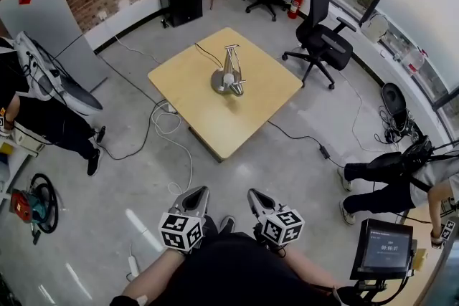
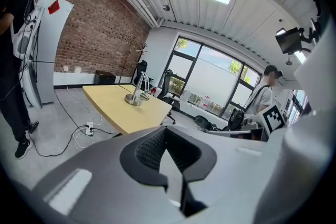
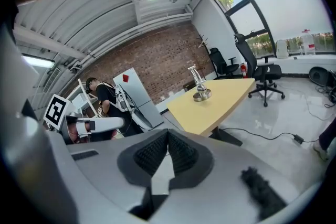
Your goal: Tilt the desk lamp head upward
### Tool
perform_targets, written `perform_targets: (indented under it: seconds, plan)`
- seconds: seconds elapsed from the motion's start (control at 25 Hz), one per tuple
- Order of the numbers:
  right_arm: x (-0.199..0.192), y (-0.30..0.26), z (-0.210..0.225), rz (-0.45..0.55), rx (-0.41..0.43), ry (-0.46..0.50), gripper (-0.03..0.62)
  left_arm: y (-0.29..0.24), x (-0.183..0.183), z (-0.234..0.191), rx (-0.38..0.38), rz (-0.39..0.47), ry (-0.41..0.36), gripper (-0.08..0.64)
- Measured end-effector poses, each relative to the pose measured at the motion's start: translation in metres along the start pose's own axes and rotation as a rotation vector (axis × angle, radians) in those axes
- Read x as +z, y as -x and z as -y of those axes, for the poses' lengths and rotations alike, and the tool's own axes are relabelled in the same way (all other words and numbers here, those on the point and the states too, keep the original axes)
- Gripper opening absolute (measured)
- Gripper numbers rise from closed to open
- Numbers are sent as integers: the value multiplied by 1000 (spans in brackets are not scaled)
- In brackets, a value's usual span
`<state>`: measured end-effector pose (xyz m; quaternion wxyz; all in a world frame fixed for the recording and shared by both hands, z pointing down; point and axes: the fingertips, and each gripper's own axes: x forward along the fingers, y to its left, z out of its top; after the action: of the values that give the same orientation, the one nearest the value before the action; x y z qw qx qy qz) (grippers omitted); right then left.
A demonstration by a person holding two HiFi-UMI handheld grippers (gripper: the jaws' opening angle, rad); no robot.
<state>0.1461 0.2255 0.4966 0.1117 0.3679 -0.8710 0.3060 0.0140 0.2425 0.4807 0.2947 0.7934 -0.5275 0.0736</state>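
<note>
Jaws on your left gripper (image 1: 199, 191) are sitting pressed together, pads meeting and nothing caught between them. Your right gripper (image 1: 255, 194) is matching it, with jaws pressed together and pinching nothing. Neither one is touching anything.

You're holding both grippers low in front of your body, side by side and near each other. Their tips are pointing forward and tilting a little down toward the floor (image 1: 301, 154). The marker cubes (image 1: 181, 231) are riding at the back of the grippers, just ahead of your forearms.

The lamp (image 1: 229, 74) is standing well ahead of you, near the middle of the table (image 1: 251, 115). It's well apart from both grippers, with floor lying between. It's resting upright on its round base, its arm is rising from there, and its head is hanging low beside the base. A dark cord (image 1: 206, 54) is running from the lamp toward the table's far edge.

In the left gripper view the lamp (image 2: 137, 91) is showing above the jaws and off to the left. In the right gripper view the lamp (image 3: 200, 86) is showing above them and off to the right.

A chair (image 1: 323, 39) is standing just beyond the table's right corner. A white cable (image 1: 172, 132) is looping on the floor by the table's left side. A person is standing at each side of the room.
</note>
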Motion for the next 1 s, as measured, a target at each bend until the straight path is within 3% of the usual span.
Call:
perform_targets:
  seconds: [0.24,0.76,1.0]
  plan:
    - [16,-23,21,5,-36,-27,5,-28,11,-21,-2,-32,5,6]
    - [96,-120,60,38,-135,-35,5,-127,102,-92,-111,-47,-24,6]
    - [115,-160,65,40,-169,-47,5,-152,124,-125,-151,-54,-28,6]
